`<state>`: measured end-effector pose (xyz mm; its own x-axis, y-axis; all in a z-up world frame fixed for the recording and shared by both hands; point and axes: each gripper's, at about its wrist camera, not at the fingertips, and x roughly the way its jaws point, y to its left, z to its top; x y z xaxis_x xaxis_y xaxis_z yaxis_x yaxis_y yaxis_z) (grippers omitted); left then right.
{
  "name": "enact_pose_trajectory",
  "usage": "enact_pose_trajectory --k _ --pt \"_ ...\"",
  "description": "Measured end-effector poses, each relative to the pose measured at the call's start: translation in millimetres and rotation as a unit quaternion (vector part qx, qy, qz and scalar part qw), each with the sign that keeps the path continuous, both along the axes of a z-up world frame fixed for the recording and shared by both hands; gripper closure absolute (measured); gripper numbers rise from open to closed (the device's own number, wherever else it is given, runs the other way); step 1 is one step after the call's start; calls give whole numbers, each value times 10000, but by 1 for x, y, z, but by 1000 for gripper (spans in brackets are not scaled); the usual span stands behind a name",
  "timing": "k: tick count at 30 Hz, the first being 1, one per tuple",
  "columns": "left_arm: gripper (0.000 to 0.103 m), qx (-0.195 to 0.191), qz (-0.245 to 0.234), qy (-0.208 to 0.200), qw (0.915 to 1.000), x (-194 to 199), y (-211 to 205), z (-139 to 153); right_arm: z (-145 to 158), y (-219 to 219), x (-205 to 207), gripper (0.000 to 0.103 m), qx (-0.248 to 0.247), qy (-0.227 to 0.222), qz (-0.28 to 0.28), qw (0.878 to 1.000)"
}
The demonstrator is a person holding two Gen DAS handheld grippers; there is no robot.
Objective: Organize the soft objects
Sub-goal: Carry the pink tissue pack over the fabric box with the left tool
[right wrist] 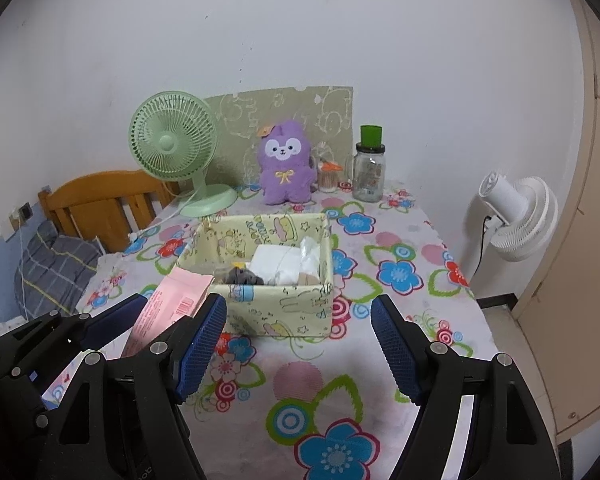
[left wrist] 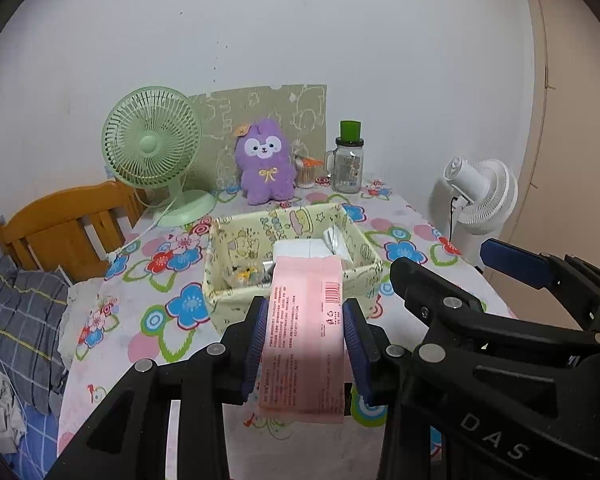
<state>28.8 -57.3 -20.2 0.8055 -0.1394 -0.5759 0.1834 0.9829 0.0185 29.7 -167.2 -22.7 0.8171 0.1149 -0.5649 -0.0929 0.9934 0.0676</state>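
My left gripper (left wrist: pixel 305 320) is shut on a pink soft packet (left wrist: pixel 306 332) with a barcode and holds it above the table, just in front of the yellow fabric box (left wrist: pixel 292 236). The packet also shows in the right wrist view (right wrist: pixel 168 304), left of the box (right wrist: pixel 268 304). The box holds white packets (right wrist: pixel 280 264) and a small grey item (right wrist: pixel 240 276). My right gripper (right wrist: pixel 298 344) is open and empty, in front of the box. A purple plush toy (left wrist: pixel 265 162) sits upright at the table's back.
A floral tablecloth (right wrist: pixel 340 400) covers the table. At the back stand a green desk fan (left wrist: pixel 156 152), a glass jar with a green lid (left wrist: pixel 348 160) and a cotton-swab holder (left wrist: pixel 306 172). A white floor fan (right wrist: pixel 516 216) stands right. A wooden bed frame (left wrist: pixel 60 228) is left.
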Motion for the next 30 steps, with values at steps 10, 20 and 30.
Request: enact_pose_trajectory --k 10,20,30 --pt "64 -31 27 -55 10000 17 3 12 14 3 20 25 32 -34 1 10000" --pt "64 -112 74 -48 9999 37 10 18 20 9 40 25 -42 -16 11 10000" --pt "64 -153 102 5 9998 57 15 19 22 13 63 25 -25 44 37 10000"
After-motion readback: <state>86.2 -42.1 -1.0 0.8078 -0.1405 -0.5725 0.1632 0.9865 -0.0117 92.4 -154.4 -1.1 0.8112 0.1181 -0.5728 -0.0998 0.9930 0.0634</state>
